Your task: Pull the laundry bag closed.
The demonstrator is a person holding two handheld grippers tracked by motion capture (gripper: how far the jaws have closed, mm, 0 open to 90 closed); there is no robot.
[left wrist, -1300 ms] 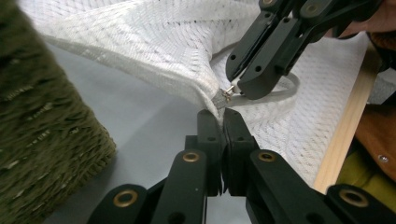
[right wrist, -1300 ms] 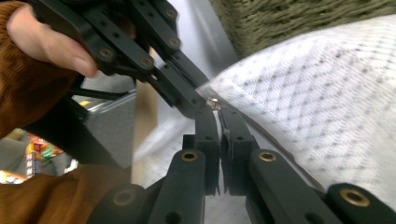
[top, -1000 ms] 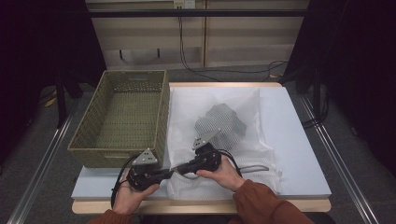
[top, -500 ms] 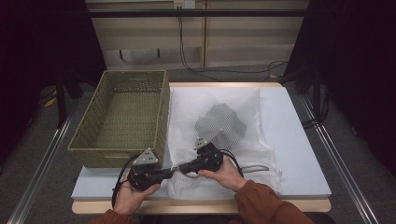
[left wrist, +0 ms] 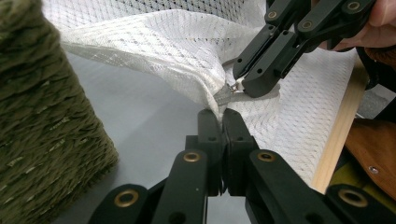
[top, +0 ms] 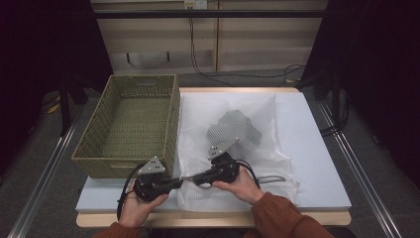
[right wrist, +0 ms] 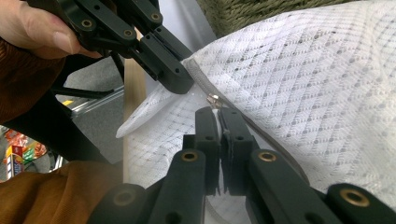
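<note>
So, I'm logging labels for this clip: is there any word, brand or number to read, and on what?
None can be read.
The packets on the floor in the right gripper view carry print, too small and blurred to read.
The mesh bag, the basket and the tongs bear no text.

— Anything different from a second ago?

— Nothing I can make out. The left gripper (top: 179,180) and right gripper (top: 191,178) have not shifted, and neither grip has loosened.

— And the bag (top: 208,106)?

— No fold has moved, as far as the high view tells.
</note>
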